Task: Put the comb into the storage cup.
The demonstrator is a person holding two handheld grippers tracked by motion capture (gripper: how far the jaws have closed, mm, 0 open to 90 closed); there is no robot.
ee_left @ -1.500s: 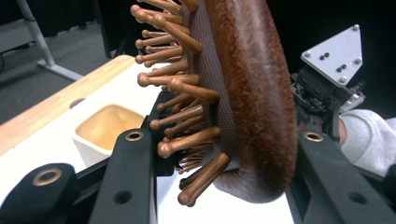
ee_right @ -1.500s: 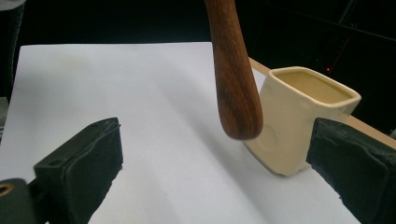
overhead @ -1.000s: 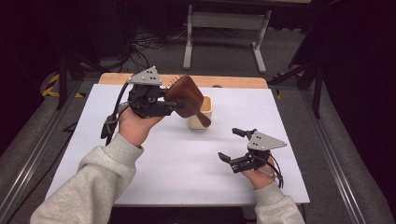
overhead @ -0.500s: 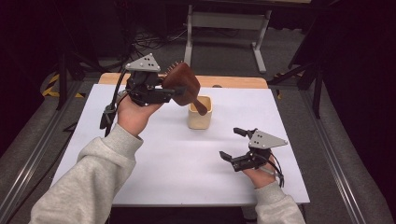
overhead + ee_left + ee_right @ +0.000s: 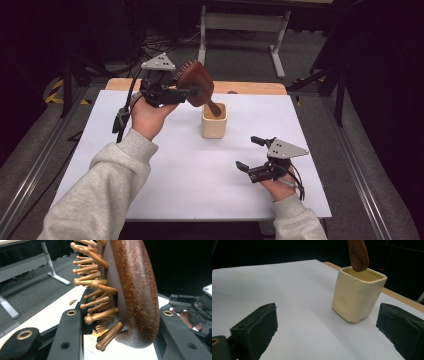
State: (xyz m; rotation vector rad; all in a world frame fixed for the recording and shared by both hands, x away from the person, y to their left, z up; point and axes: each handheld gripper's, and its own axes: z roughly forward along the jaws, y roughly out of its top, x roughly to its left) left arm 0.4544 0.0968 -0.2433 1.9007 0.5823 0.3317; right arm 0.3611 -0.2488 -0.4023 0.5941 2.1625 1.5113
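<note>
Left tool (image 5: 192, 91) grips the hairbrush (image 5: 196, 84) by its head, handle tip at the cup (image 5: 214, 125) mouth near the worktop's far edge. Right tool (image 5: 251, 154) open, idle. Next I lower it straight in.

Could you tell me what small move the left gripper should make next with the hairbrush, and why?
Probably lower it. The left gripper grips the wooden hairbrush by its head, and the handle tip sits just at the cream cup's mouth, so easing it down should seat the handle inside.
</note>
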